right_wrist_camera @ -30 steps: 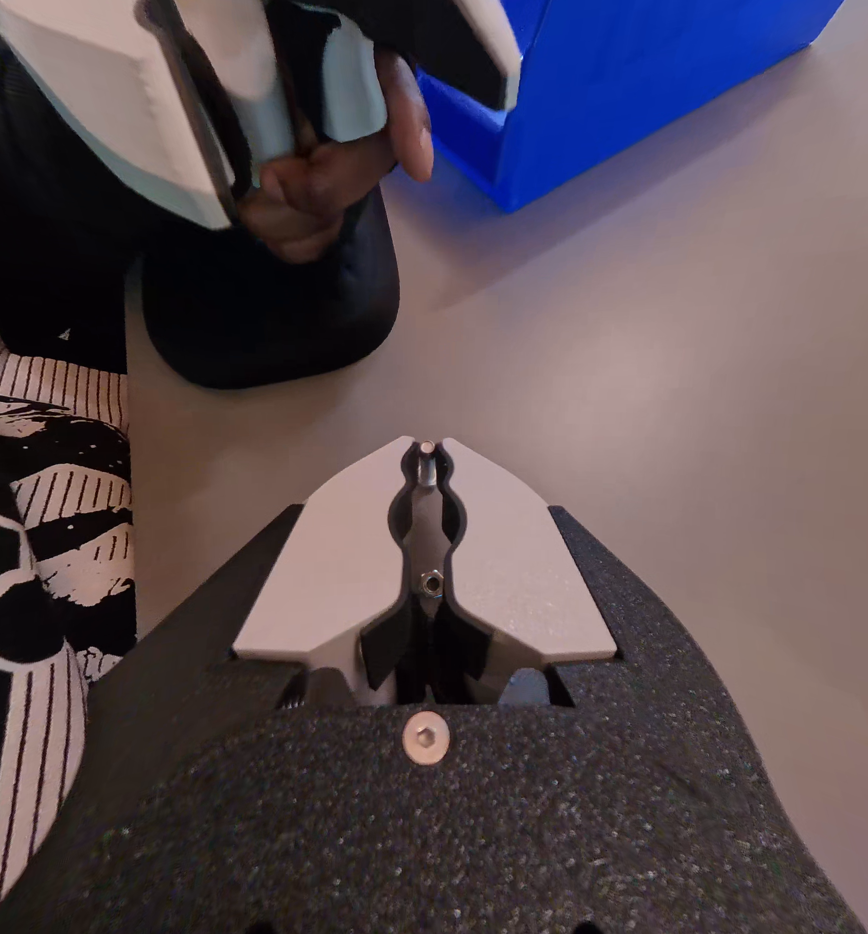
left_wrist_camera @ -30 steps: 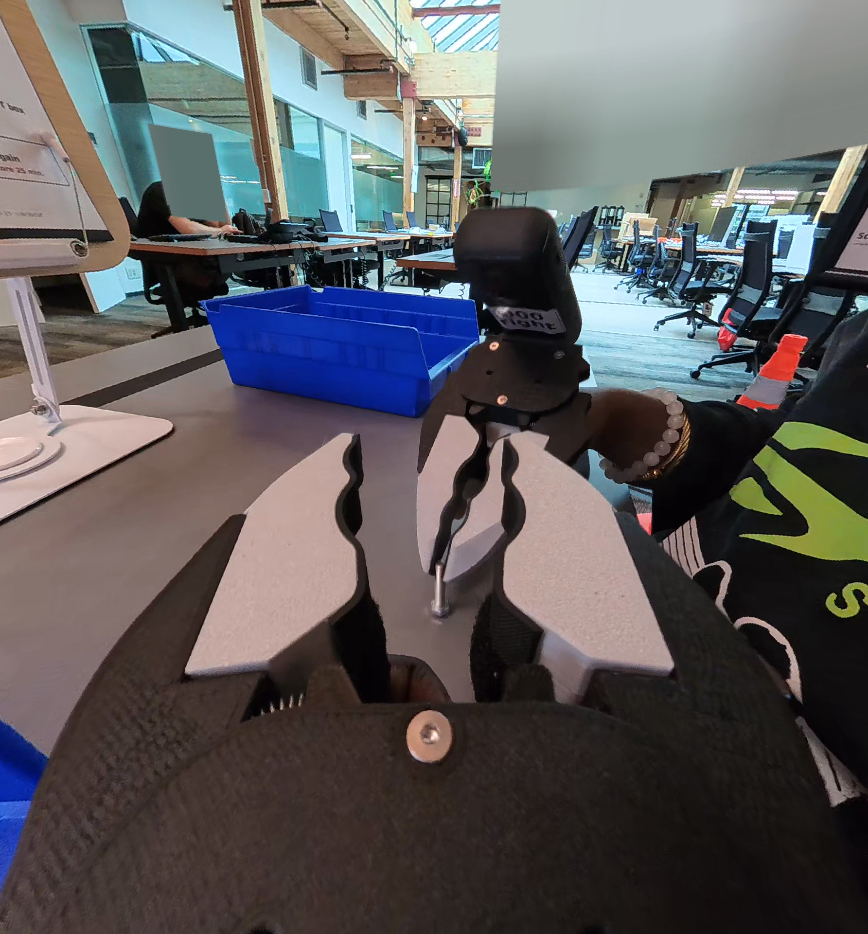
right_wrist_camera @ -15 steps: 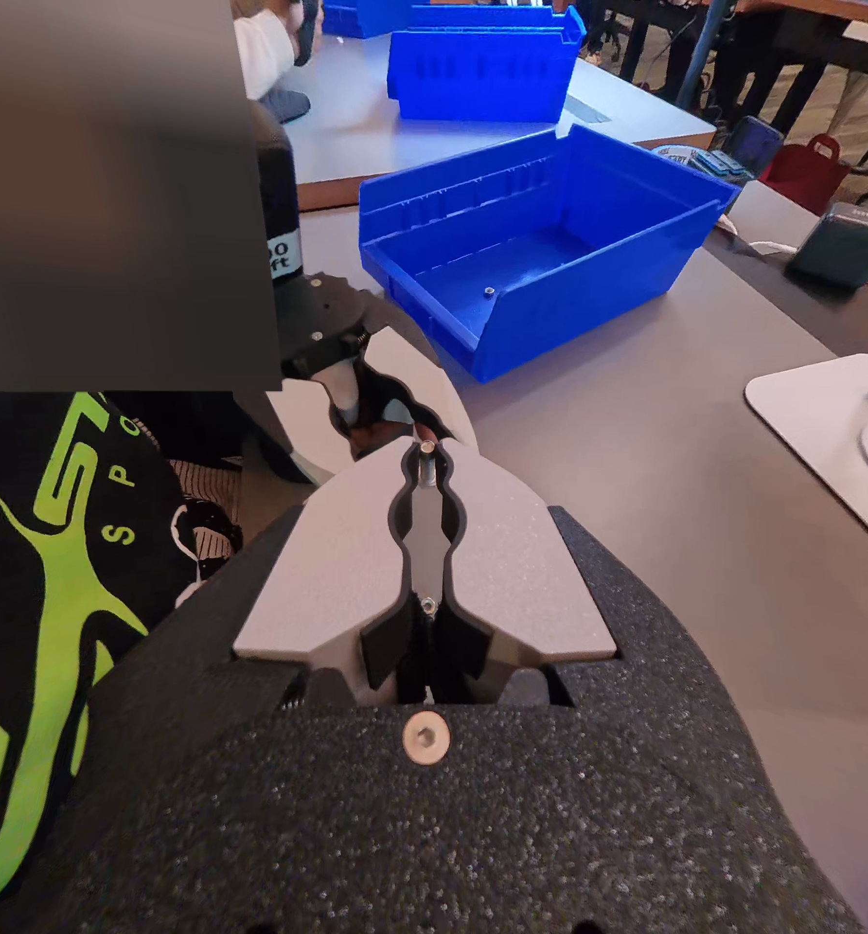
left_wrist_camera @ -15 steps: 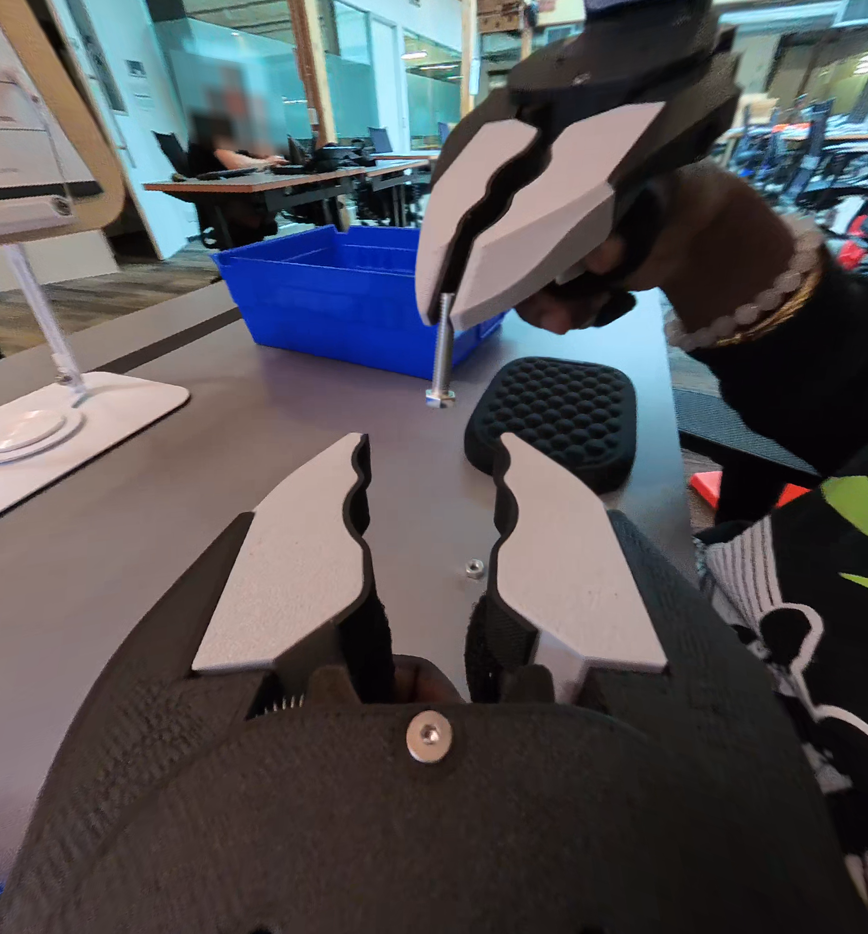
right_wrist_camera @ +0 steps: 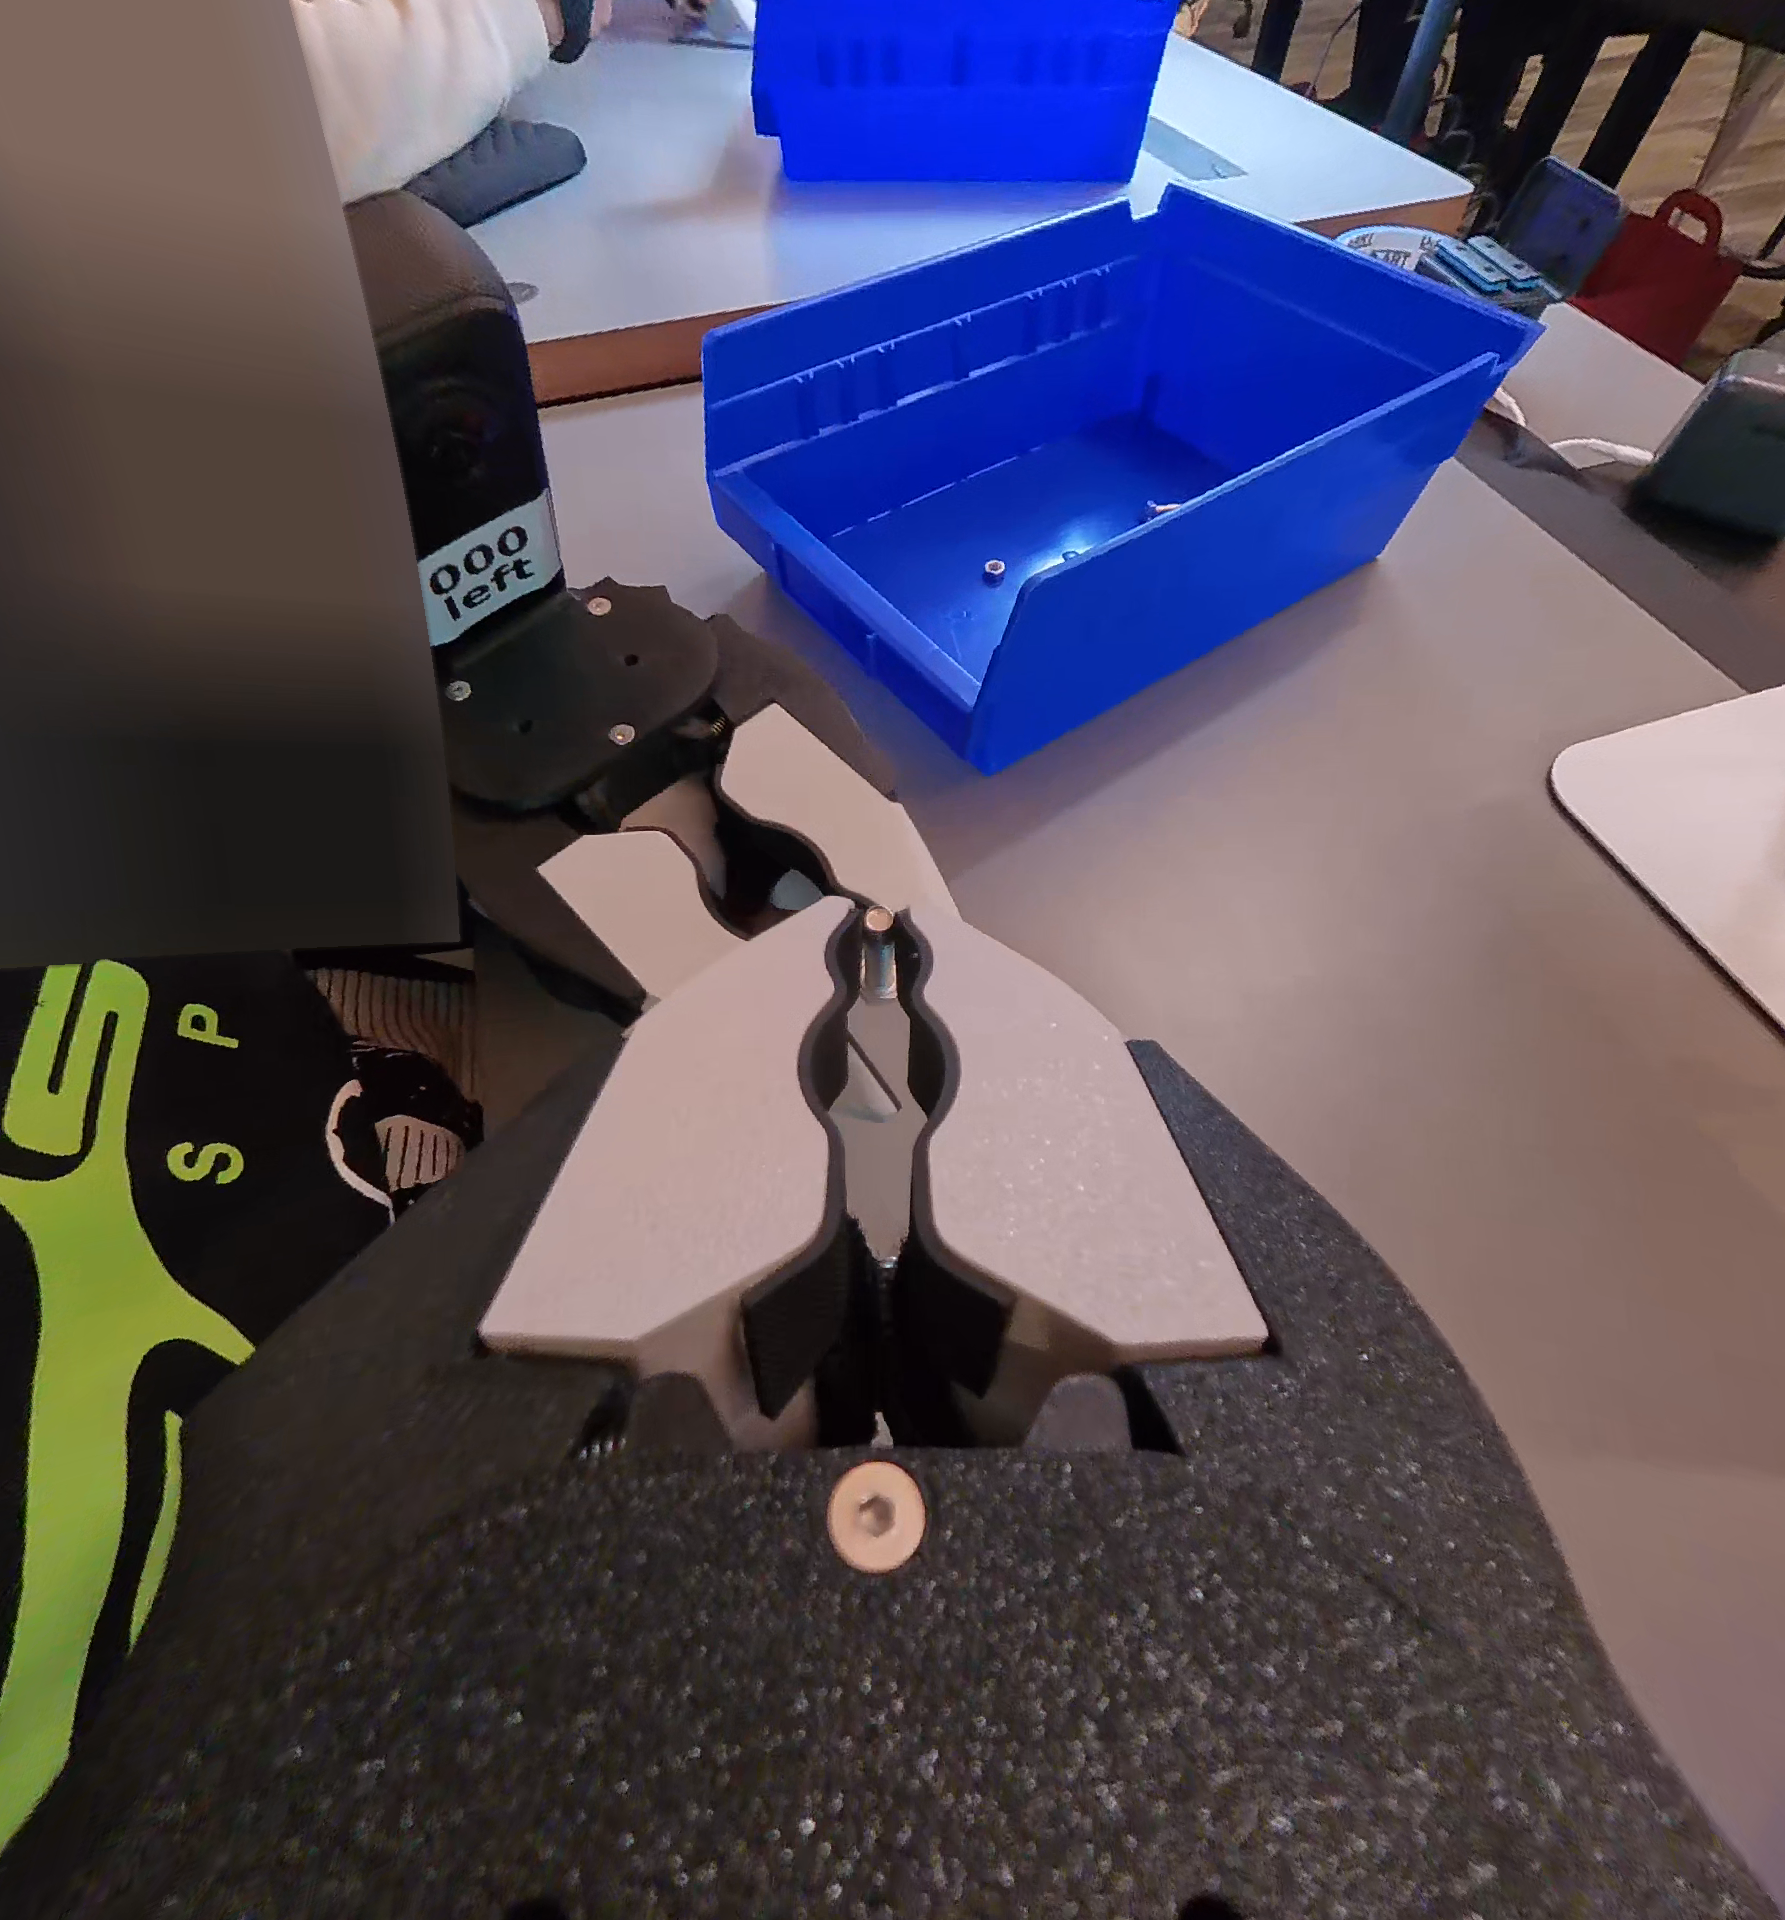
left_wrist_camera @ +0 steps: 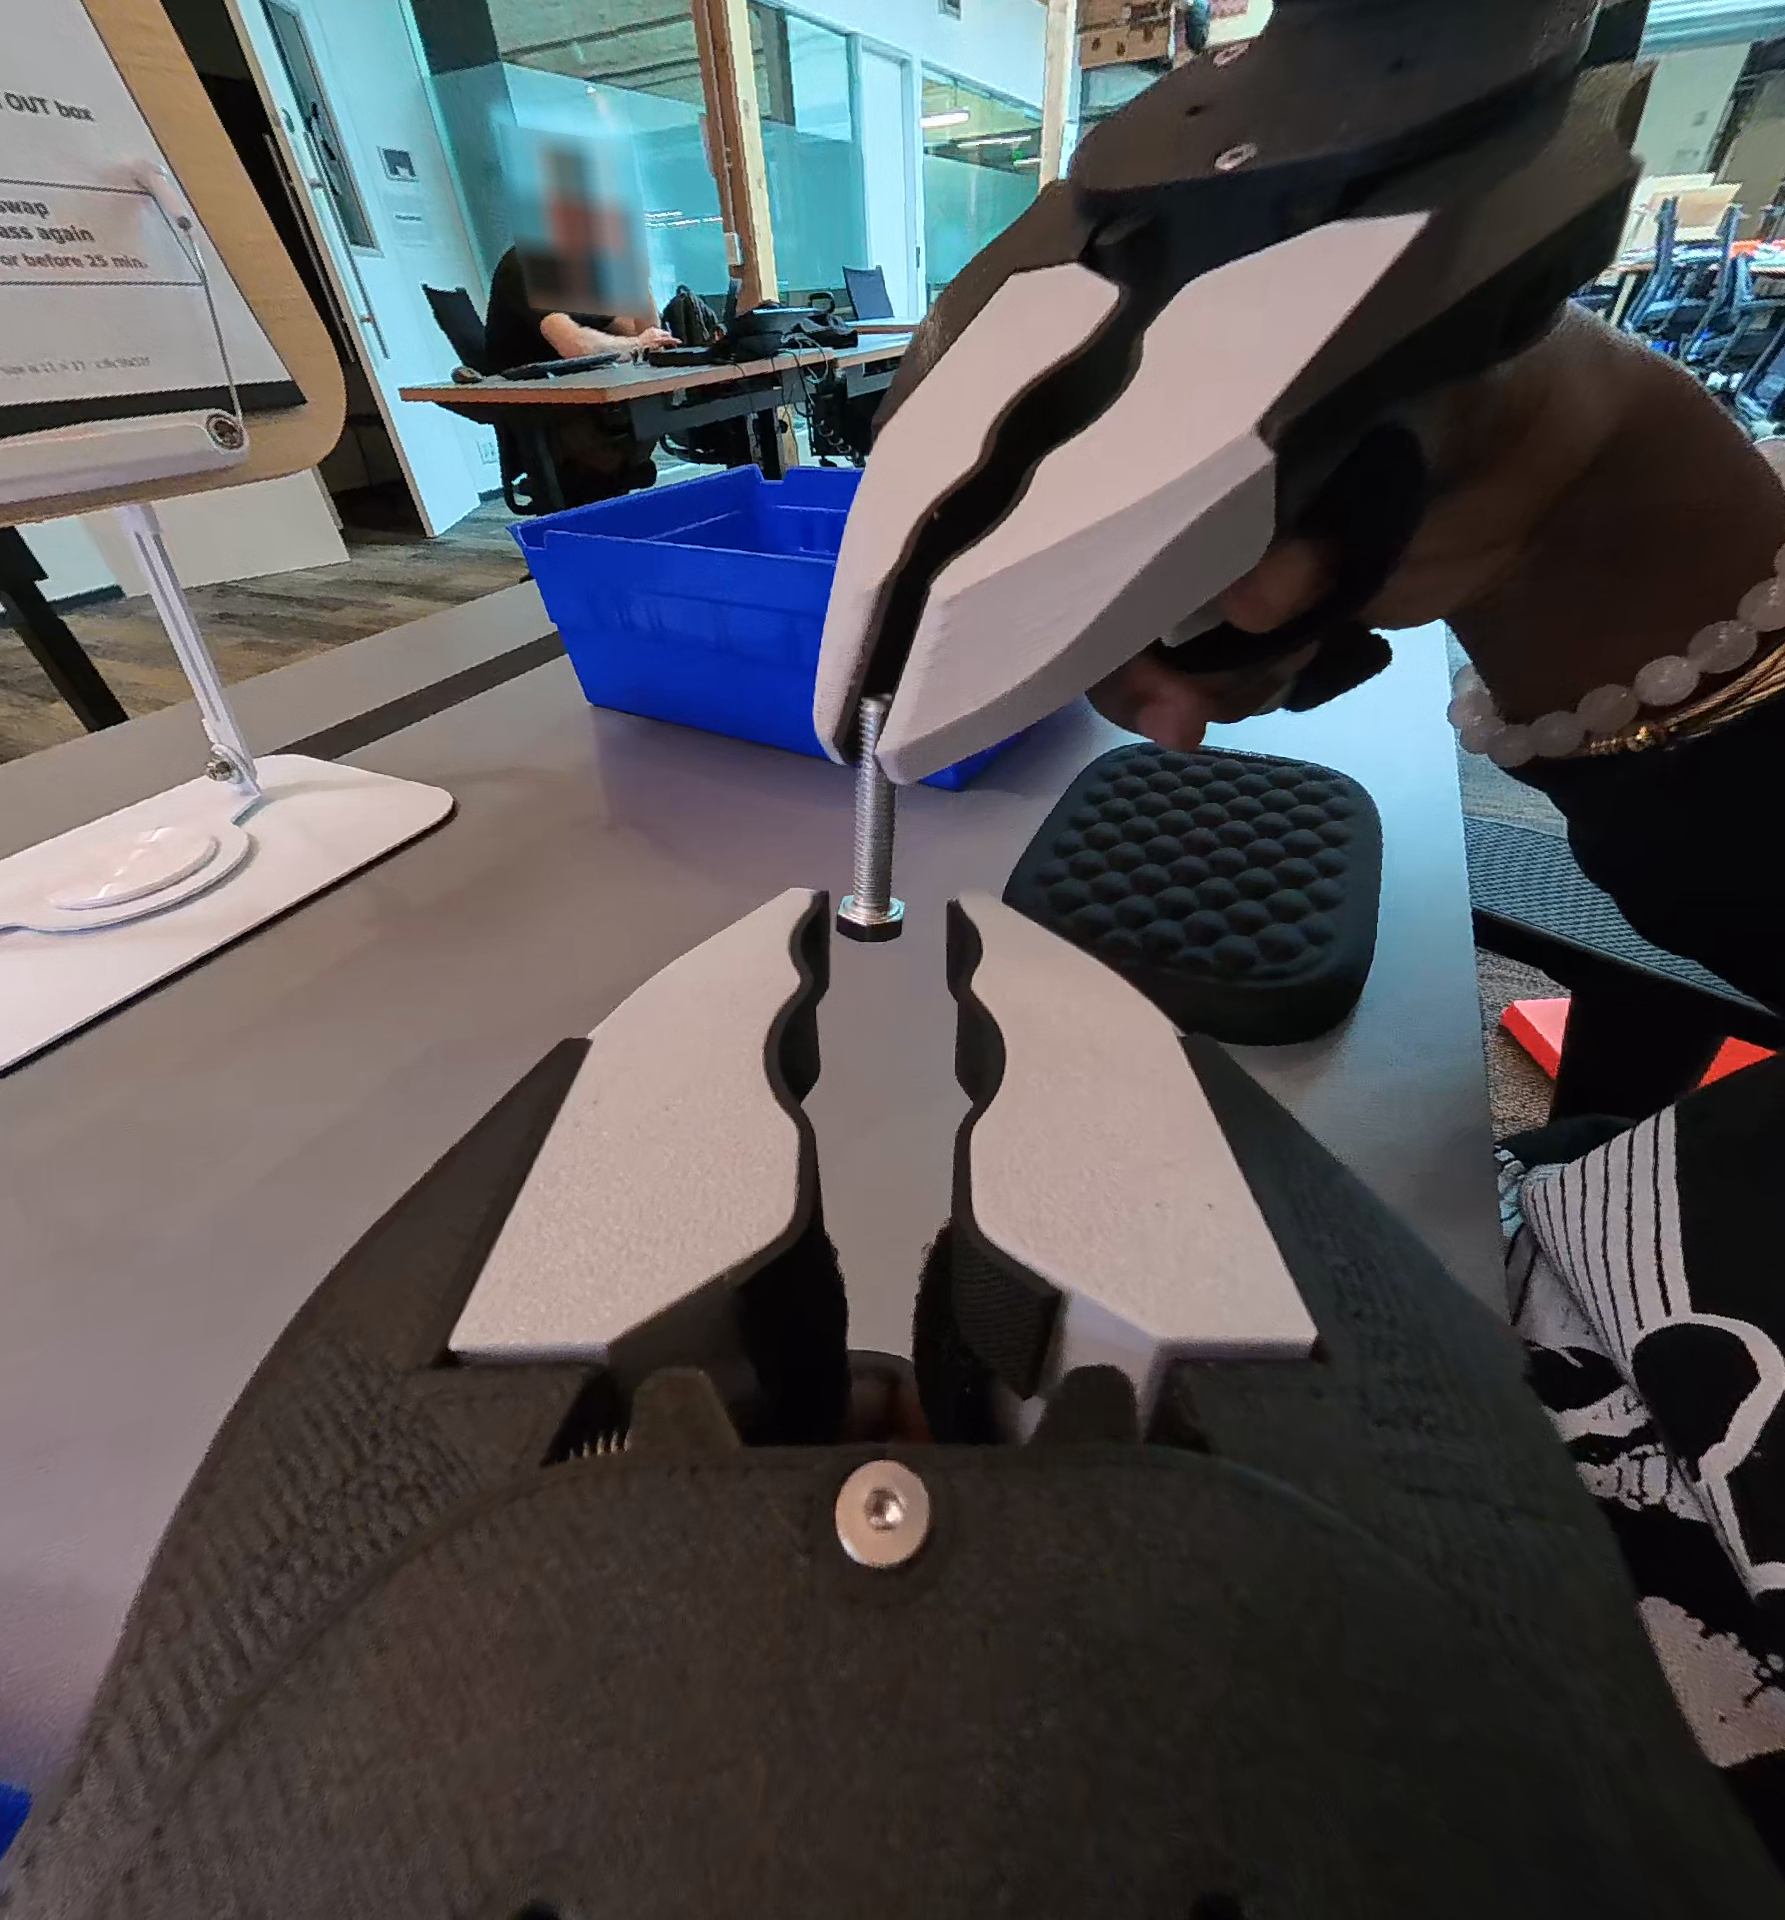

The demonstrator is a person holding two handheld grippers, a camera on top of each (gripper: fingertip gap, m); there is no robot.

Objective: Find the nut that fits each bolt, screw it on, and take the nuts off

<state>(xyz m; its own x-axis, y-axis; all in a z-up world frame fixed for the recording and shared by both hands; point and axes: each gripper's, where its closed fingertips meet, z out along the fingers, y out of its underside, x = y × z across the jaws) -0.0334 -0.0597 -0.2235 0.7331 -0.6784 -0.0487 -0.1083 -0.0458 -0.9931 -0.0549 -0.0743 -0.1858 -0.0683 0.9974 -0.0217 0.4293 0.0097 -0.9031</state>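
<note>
My right gripper [right_wrist_camera: 877,935] is shut on a silver bolt [right_wrist_camera: 877,961]; only the bolt's blunt end shows between its tips there. In the left wrist view the right gripper [left_wrist_camera: 862,727] comes in from the upper right. It holds the bolt [left_wrist_camera: 874,821] upright above the grey table [left_wrist_camera: 400,1039], hex end down. My left gripper [left_wrist_camera: 880,914] is open, its two fingertips on either side of the hex end, apparently not touching it. The left gripper also shows just beyond the right one in the right wrist view [right_wrist_camera: 763,894]. No loose nut shows on the table.
A blue bin [right_wrist_camera: 1231,582] stands behind the grippers with a small nut [right_wrist_camera: 993,567] on its floor; it also shows in the left wrist view [left_wrist_camera: 701,613]. A black honeycomb pad [left_wrist_camera: 1194,883] lies to the right. A white sign stand's base [left_wrist_camera: 140,883] is at left. Spacing between my two grippers at the tips: around 4 centimetres.
The right gripper lifted the bolt off the table and carried it to the left gripper. The left jaws have narrowed and now flank the hex end. The nut seen on the table is out of sight.
</note>
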